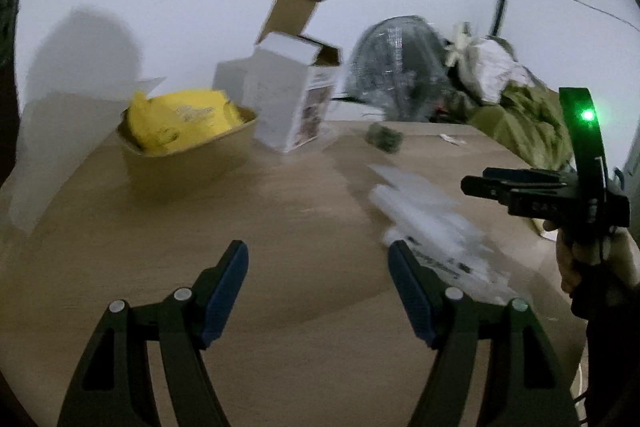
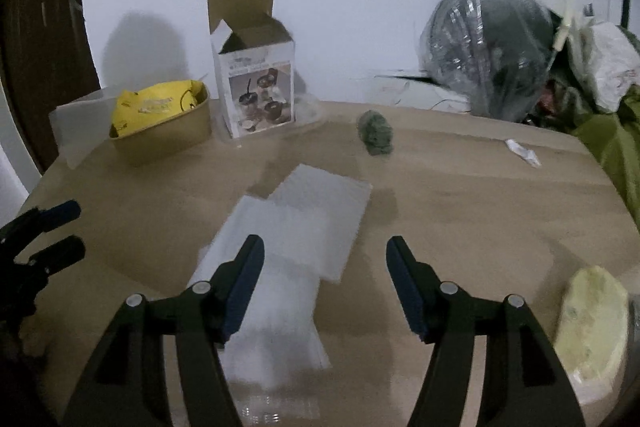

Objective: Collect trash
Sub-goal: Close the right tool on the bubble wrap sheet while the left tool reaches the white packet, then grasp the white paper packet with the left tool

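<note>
My left gripper (image 1: 318, 255) is open over bare tabletop, nothing between its blue pads; it also shows at the left edge of the right wrist view (image 2: 70, 229). My right gripper (image 2: 324, 247) is open above a pile of clear plastic bags (image 2: 312, 211), which lie flat on the wooden table (image 2: 480, 211) and look blurred in the left wrist view (image 1: 420, 219). A hand holds that right gripper (image 1: 476, 181) at the far right. A brown paper bowl (image 2: 160, 143) holds a yellow wrapper (image 2: 152, 105). A crumpled green wad (image 2: 376, 133) and a small white wrapper (image 2: 522, 151) lie farther back.
An open white carton (image 2: 256, 83) stands beside the bowl by the wall. A plastic-wrapped fan (image 2: 492, 55) and green cloth (image 2: 616, 143) crowd the back right. A translucent tub (image 2: 80, 119) sits behind the bowl. A pale yellow lump (image 2: 592, 319) lies at the near right edge.
</note>
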A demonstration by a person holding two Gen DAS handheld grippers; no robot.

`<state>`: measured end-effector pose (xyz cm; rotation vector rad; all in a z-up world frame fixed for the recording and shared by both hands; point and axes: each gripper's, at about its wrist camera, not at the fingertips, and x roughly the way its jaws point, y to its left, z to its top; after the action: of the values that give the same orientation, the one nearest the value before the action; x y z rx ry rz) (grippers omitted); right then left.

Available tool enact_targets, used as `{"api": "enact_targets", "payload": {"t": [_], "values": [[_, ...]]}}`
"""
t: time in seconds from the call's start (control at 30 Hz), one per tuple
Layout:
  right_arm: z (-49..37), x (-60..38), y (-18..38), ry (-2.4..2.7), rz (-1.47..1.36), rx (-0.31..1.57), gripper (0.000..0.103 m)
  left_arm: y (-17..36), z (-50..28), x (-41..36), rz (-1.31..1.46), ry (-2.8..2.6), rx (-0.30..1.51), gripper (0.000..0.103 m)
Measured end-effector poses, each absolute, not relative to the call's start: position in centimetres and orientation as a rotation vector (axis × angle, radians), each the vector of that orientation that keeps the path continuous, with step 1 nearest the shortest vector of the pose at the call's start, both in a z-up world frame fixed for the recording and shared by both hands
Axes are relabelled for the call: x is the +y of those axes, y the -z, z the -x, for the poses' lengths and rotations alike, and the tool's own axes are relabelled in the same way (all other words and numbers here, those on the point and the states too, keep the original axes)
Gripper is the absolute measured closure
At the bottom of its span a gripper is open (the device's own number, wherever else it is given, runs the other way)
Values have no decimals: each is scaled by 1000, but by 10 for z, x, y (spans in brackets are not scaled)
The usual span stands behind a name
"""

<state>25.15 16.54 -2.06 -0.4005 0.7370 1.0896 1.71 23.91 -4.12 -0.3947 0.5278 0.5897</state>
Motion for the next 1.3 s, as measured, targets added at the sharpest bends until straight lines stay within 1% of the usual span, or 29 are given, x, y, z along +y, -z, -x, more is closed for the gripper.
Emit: {"api": "enact_targets", "payload": {"t": [0.1, 0.33, 0.53, 0.57, 0.6, 0.63, 0.67, 0.7, 0.77, 1.1, 1.3], "values": [[-259, 188, 30, -1112, 404, 768, 35, 43, -11, 247, 435, -605, 512, 30], [-267, 222, 55, -1115, 458, 838, 35, 45, -10, 249, 443, -621, 524, 30], [-270, 222, 74, -1090, 458, 885, 35, 50, -10, 254, 478, -657, 562, 30], [-269, 220, 75, -1095, 450, 887, 40, 50, -9, 254, 477, -661, 561, 30], [-268, 218, 75, -1112, 439, 889, 52, 50, -9, 253, 473, -667, 561, 30], [-268, 217, 75, -1119, 436, 888, 58, 50, -10, 253, 469, -669, 563, 30], [-266, 216, 75, -1124, 438, 881, 69, 50, -11, 253, 464, -670, 567, 30], [-265, 215, 74, -1125, 442, 872, 76, 50, -12, 252, 459, -671, 571, 30], [-262, 210, 68, -1126, 440, 839, 84, 50, -13, 251, 452, -672, 574, 30], [-254, 153, 27, -1172, 222, 732, 84, 44, -29, 234, 461, -596, 592, 30], [-256, 111, 17, -1137, 197, 704, 85, 32, -66, 216, 405, -504, 626, 30]]}}
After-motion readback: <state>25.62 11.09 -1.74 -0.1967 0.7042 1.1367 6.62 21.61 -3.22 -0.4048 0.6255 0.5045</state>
